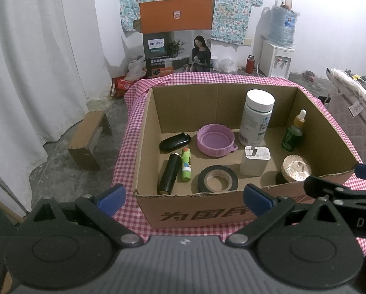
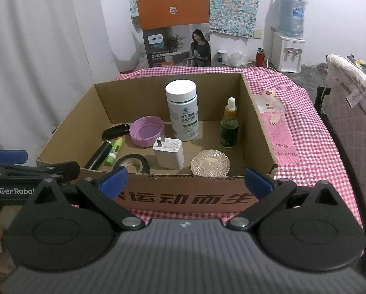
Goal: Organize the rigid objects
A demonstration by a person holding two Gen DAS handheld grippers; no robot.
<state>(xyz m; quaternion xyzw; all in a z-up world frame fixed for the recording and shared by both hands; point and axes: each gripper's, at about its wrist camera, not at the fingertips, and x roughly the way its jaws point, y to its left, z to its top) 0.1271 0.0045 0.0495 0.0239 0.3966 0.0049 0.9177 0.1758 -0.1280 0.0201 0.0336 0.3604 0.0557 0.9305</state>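
Note:
An open cardboard box (image 1: pixel 207 214) (image 2: pixel 183 196) stands on the pink checked table. In it are a white bottle (image 1: pixel 256 117) (image 2: pixel 183 112), a green dropper bottle (image 1: pixel 293 132) (image 2: pixel 229 127), a purple lid (image 1: pixel 215 139) (image 2: pixel 147 131), a white charger (image 1: pixel 255 160) (image 2: pixel 168 153), a black tape roll (image 1: pixel 217 178) (image 2: pixel 134 163), a gold-lidded jar (image 1: pixel 295 169) (image 2: pixel 210 163), a black tube (image 1: pixel 169 174) (image 2: pixel 98 155), a green stick (image 1: pixel 186 164) (image 2: pixel 114 152) and a black fob (image 1: pixel 174 140) (image 2: pixel 115 131). My left gripper (image 1: pixel 184 198) and right gripper (image 2: pixel 185 180) are both open and empty before the box's near wall.
A pink sleeve with a small utensil (image 2: pixel 278 127) lies on the cloth right of the box. A Philips carton (image 1: pixel 178 39) stands behind the table. A wooden stool (image 1: pixel 87 139) is on the floor at left. A quilted seat (image 2: pixel 352 112) is at right.

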